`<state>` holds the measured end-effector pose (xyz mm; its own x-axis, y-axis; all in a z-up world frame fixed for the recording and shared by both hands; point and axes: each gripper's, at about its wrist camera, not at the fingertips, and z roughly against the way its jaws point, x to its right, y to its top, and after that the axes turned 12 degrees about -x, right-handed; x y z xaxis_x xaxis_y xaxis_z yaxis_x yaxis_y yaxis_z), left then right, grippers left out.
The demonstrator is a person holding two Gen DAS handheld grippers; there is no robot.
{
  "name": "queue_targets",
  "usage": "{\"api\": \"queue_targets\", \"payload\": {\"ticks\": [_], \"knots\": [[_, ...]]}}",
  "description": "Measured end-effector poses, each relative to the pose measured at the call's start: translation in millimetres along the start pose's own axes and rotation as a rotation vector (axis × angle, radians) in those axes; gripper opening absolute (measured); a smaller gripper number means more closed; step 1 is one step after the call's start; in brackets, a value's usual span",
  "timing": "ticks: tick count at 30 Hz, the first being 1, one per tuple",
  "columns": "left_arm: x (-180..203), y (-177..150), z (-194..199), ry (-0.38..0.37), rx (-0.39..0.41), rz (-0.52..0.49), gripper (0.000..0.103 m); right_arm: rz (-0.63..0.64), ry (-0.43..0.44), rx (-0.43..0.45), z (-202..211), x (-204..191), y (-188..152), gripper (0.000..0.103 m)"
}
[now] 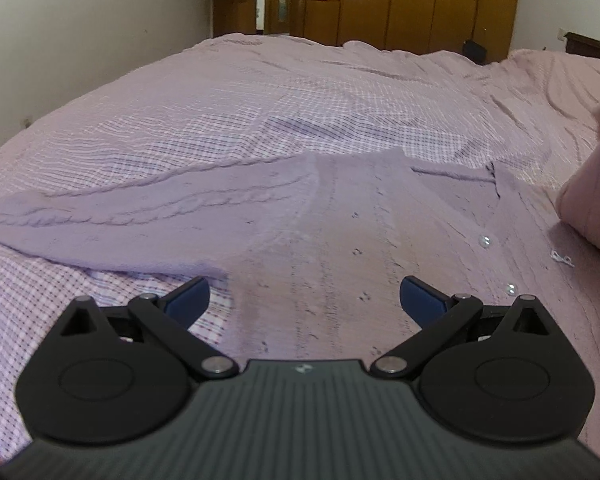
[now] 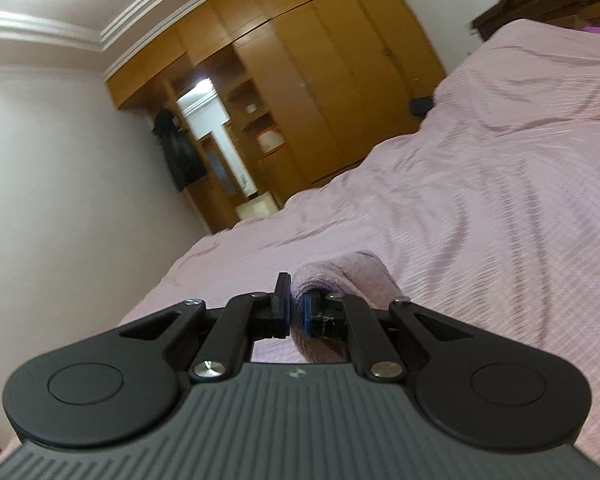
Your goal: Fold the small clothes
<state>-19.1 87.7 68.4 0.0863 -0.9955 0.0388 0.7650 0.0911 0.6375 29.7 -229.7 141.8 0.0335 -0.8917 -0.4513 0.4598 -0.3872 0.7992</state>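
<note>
A small lilac knitted cardigan [image 1: 340,232] with clear buttons [image 1: 485,241] lies flat on the bed, one sleeve [image 1: 112,212] spread out to the left. My left gripper [image 1: 304,300] is open and empty, low over the cardigan's near hem. My right gripper [image 2: 296,312] is shut on a fold of the lilac knit [image 2: 348,276] and holds it lifted above the bed. A raised piece of the knit [image 1: 592,184] shows at the right edge of the left wrist view.
The bed is covered with a pink checked sheet [image 1: 260,112] that is rumpled toward the far side. A wooden wardrobe [image 2: 320,80] and an open doorway [image 2: 216,136] stand beyond the bed. A white wall [image 1: 80,40] runs along the left.
</note>
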Motion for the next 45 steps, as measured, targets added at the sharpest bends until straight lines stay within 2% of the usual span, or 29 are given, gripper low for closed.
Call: {"api": "queue_targets", "payload": {"ticks": [6, 13, 14, 16, 18, 20, 21, 25, 26, 29, 32, 35, 38, 41, 45], "knots": [[-8, 0, 0, 0.018, 0.002, -0.002, 0.103, 0.129, 0.008, -0.128, -43, -45, -57, 0.005], [-6, 0, -6, 0.019, -0.002, -0.004, 0.103, 0.155, 0.028, -0.321, -86, -50, -112, 0.007], [-5, 1, -8, 0.015, -0.004, -0.005, 0.103, 0.158, 0.026, -0.353, -90, -51, -119, 0.01], [-1, 2, -9, 0.006, -0.006, -0.014, 0.103, 0.167, 0.024, -0.39, -94, -42, -126, 0.025], [5, 2, -10, -0.002, -0.005, -0.029, 0.103, 0.179, 0.043, -0.41, -87, -36, -133, 0.055], [13, 3, -9, -0.007, 0.005, -0.05, 0.103, 0.199, 0.071, -0.429, -76, -35, -134, 0.062], [17, 3, -9, -0.01, 0.011, -0.06, 0.103, 0.215, 0.077, -0.438, -69, -35, -132, 0.062], [40, 6, -6, -0.027, 0.03, -0.103, 0.103, 0.289, 0.056, -0.404, -31, -24, -111, 0.063], [46, 6, -6, -0.033, 0.031, -0.112, 0.103, 0.295, 0.057, -0.405, -23, -18, -107, 0.068], [66, 10, -4, -0.092, 0.031, -0.13, 0.103, 0.264, 0.073, -0.365, -8, 5, -94, 0.071], [90, 13, -4, -0.135, 0.044, -0.168, 0.103, 0.19, 0.019, -0.288, -5, 35, -87, 0.071], [120, 15, -6, -0.133, 0.07, -0.252, 0.103, 0.114, -0.028, -0.301, -10, 63, -82, 0.071], [146, 17, -13, -0.161, 0.071, -0.31, 0.103, 0.087, -0.082, -0.295, -7, 82, -72, 0.071], [169, 15, -19, -0.145, 0.098, -0.398, 0.103, 0.015, -0.093, -0.28, -3, 100, -63, 0.071], [202, 6, -28, -0.115, 0.152, -0.571, 0.103, -0.064, -0.086, -0.282, 1, 119, -55, 0.071]]}}
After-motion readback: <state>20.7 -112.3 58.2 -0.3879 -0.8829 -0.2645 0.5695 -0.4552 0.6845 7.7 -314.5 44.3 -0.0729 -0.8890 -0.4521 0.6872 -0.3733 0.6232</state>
